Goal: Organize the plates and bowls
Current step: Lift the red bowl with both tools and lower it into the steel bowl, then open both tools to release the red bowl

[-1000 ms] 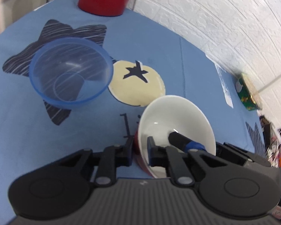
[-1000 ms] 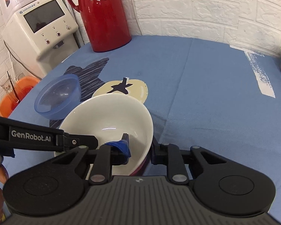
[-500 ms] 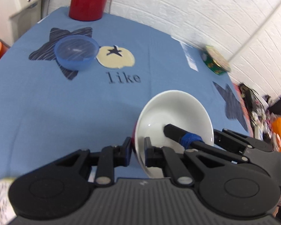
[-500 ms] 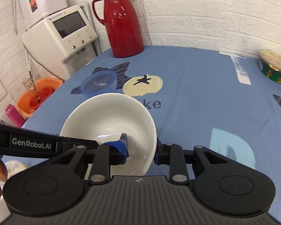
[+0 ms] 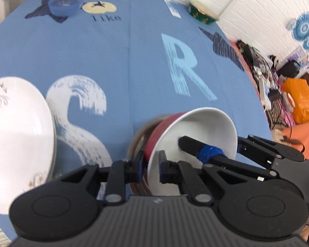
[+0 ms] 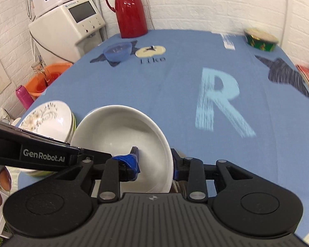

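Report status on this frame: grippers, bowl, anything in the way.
Left gripper shut on the white bowl rim. Right gripper straddles the opposite rim, jaws opening. Bowl tilted over a dark dish. Stack of plates close beside it.

Glossy ceramic bowl [image 6: 121, 131], matt blue cloth tablecloth [image 6: 175, 86], translucent plastic bowl [image 6: 117, 51].

Each fisheye view looks steeply down along its own fingers from just behind them, close over the near edge of the blue-clothed counter [image 5: 134, 61] and facing the brick wall. Both share the white bowl [image 5: 195, 133] up close, the blue bowl [image 6: 117, 51] and red jug [image 6: 130, 10] far off.
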